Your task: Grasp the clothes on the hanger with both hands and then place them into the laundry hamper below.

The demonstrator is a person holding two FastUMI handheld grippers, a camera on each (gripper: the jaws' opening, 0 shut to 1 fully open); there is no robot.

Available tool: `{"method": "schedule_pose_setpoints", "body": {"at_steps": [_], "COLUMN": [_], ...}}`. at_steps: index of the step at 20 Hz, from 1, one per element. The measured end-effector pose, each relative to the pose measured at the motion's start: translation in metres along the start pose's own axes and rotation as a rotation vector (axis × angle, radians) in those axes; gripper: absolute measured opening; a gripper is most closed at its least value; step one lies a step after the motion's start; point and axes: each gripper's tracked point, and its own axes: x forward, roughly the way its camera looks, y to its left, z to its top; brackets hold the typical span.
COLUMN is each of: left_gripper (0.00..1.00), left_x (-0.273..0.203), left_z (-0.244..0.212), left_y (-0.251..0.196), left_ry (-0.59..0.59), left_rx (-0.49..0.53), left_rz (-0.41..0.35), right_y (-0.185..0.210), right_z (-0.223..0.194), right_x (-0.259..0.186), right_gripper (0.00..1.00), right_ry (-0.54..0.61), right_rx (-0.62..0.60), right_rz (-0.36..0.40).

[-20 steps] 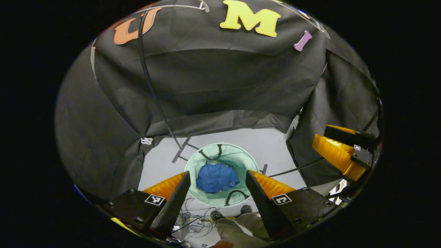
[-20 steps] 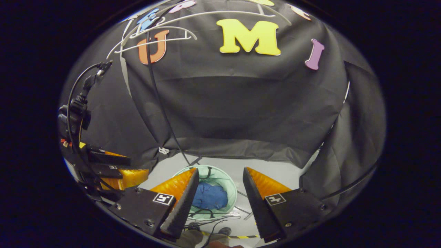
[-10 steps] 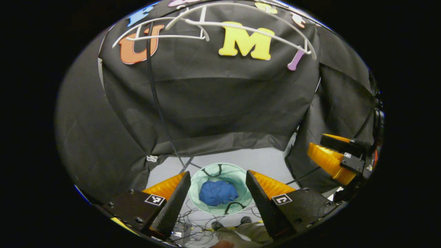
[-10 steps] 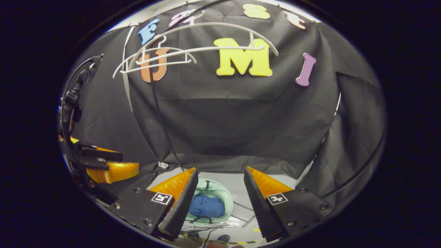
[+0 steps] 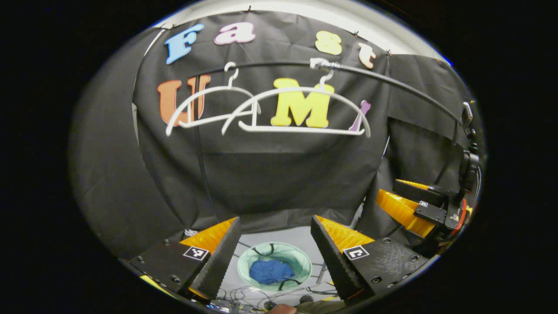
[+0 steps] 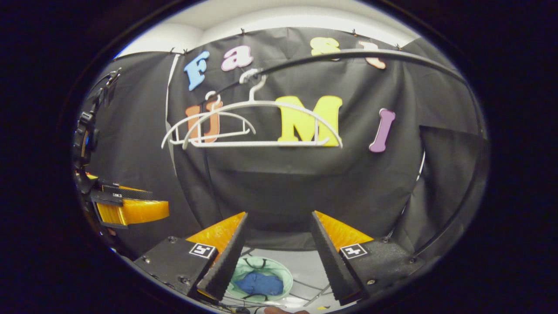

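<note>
blue clothes (image 5: 271, 271) in hamper (image 5: 301, 257), bare hangers (image 6: 261, 124)

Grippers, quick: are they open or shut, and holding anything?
Left gripper: jaws open, holding nothing.
Right gripper: jaws open, holding nothing.

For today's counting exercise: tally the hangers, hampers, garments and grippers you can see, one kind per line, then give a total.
White hangers: 2
Laundry hamper: 1
Blue garment: 1
Grippers, left gripper and right gripper: 2
Total: 6
</note>
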Motion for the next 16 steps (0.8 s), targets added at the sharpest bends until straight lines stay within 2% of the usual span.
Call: {"method": "schedule_pose_setpoints", "body": {"at_steps": [2, 3, 4, 6, 11, 16], "left_gripper": [0.96, 1.00, 0.96, 1.00, 1.00, 1.00], "left_x": [-0.017, -0.025, -0.036, -0.049, -0.085, -0.127], "left_z": [0.025, 0.037, 0.049, 0.072, 0.117, 0.147], "left_y": [-0.002, 0.002, 0.004, 0.004, 0.006, 0.024], "left_ry": [-0.065, -0.096, -0.124, -0.177, -0.310, -0.483], "left_rx": [0.018, 0.027, 0.037, 0.061, 0.083, 0.121], "left_rz": [0.007, 0.011, 0.022, 0.038, 0.060, 0.139], "right_y": [0.002, 0.002, 0.002, 0.003, -0.002, -0.009], "right_z": [0.027, 0.038, 0.051, 0.070, 0.110, 0.137], "right_x": [-0.014, -0.022, -0.028, -0.042, -0.070, -0.105], "right_gripper": [0.91, 0.91, 0.92, 0.92, 0.94, 0.94], "right_ry": [-0.063, -0.095, -0.124, -0.177, -0.281, -0.391], "right_rx": [-0.009, -0.020, -0.031, -0.046, -0.050, -0.062], "right_rz": [0.002, -0.002, -0.003, 0.002, 0.011, -0.003]}}
